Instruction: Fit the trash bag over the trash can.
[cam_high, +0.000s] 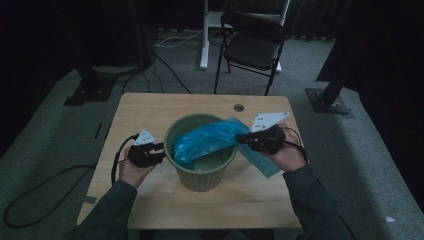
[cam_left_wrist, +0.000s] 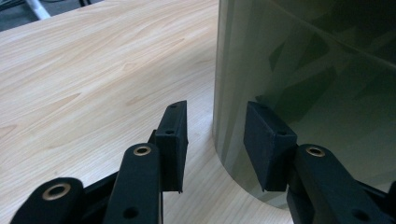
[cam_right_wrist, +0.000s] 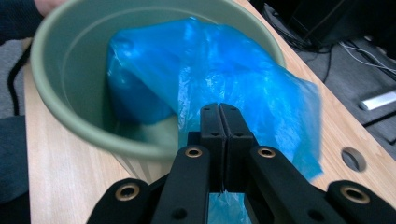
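There is one bench (cam_high: 150, 112), one green bucket (cam_high: 201, 172) on it, one blue plastic bag (cam_high: 210, 140) and two hand-held grippers. The bag lies partly inside the bucket and hangs over its rim toward the right hand-held gripper (cam_high: 243, 138), whose jaws are pressed together on the bag's edge. The left hand-held gripper (cam_high: 160, 147) is held low beside the bucket's outer wall, jaws apart and gripping nothing. The left gripper view shows this wall just in front of its right jaw; the right gripper view shows the bucket's inside.
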